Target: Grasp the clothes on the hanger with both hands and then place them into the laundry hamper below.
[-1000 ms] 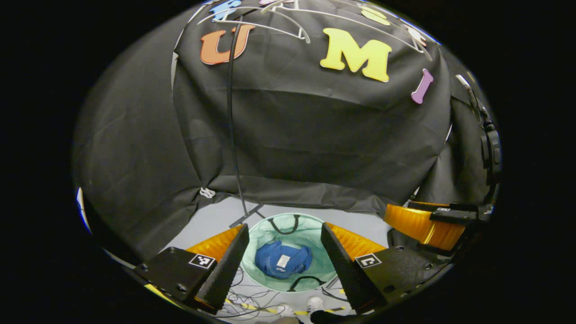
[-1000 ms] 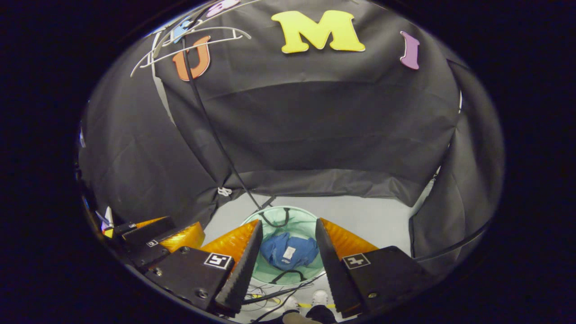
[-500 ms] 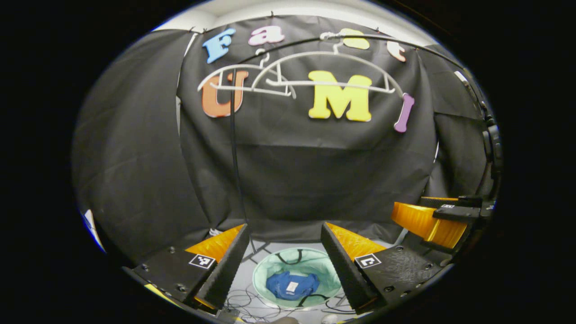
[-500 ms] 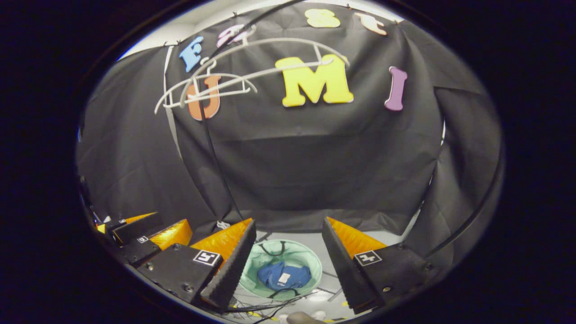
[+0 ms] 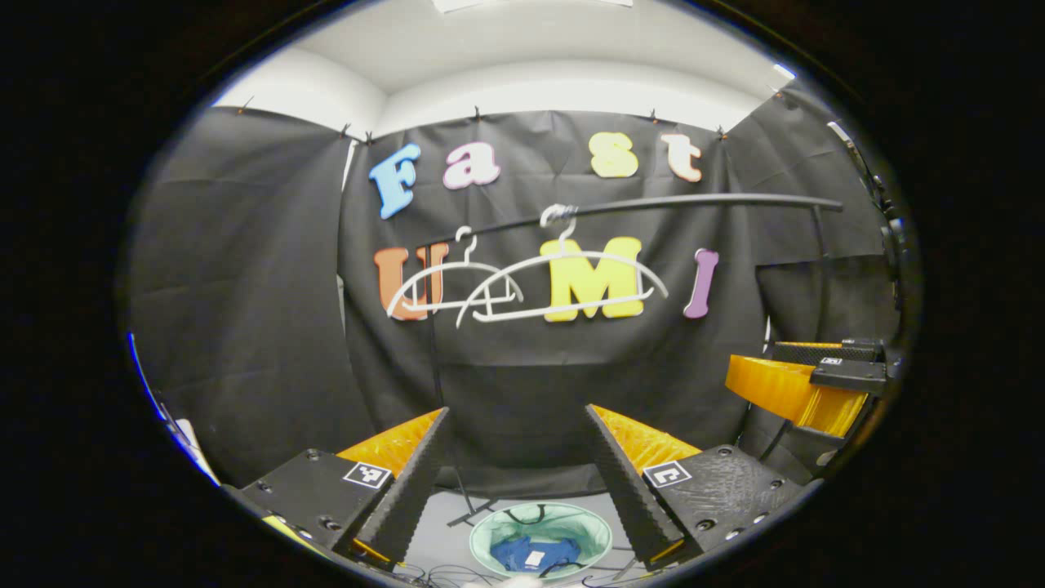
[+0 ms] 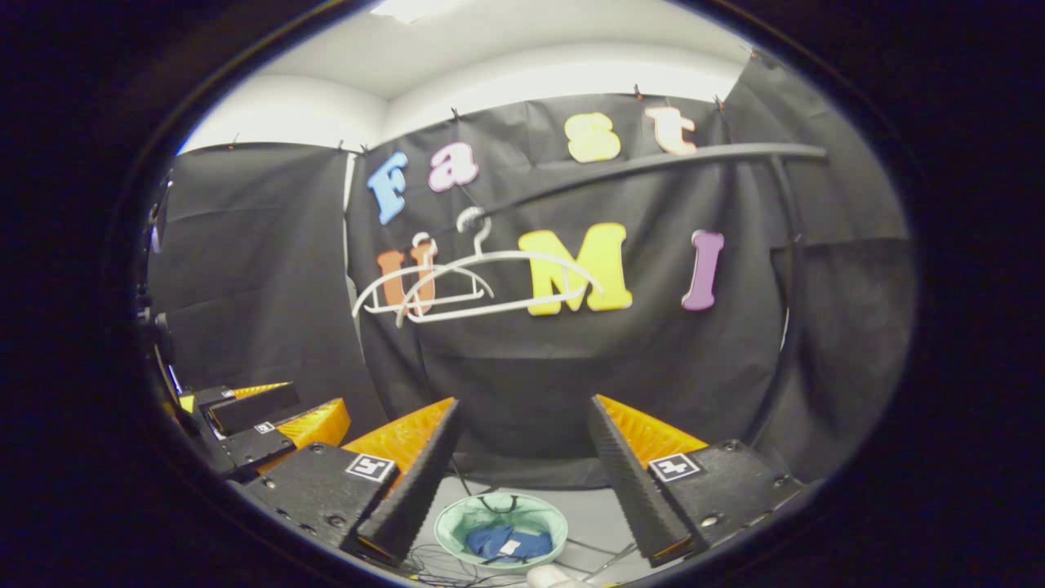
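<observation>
I am holding both claws up and pointing them at the rail (image 5: 653,202). My left claw (image 5: 514,465) is standing wide with nothing in it. My right claw (image 6: 522,461) is standing wide and bare too. In the left gripper view I am also seeing the right claw off to the side, well apart from mine.

The blue clothes (image 5: 535,554) are lying bunched at the bottom of the green hamper (image 5: 490,535) on the floor, right under the rail. I am seeing them in the right gripper view as well (image 6: 508,542), inside the hamper (image 6: 457,523).

Two white hangers (image 5: 563,282) are hanging on the rail, and both are looking bare. The smaller one (image 6: 384,290) is sitting just beside the bigger one.

So I am thinking the drop is done and I am finishing up. No clothes are showing on the hangers, so the next move is only calling for me to keep both claws wide and bring them to rest away from the rail.
</observation>
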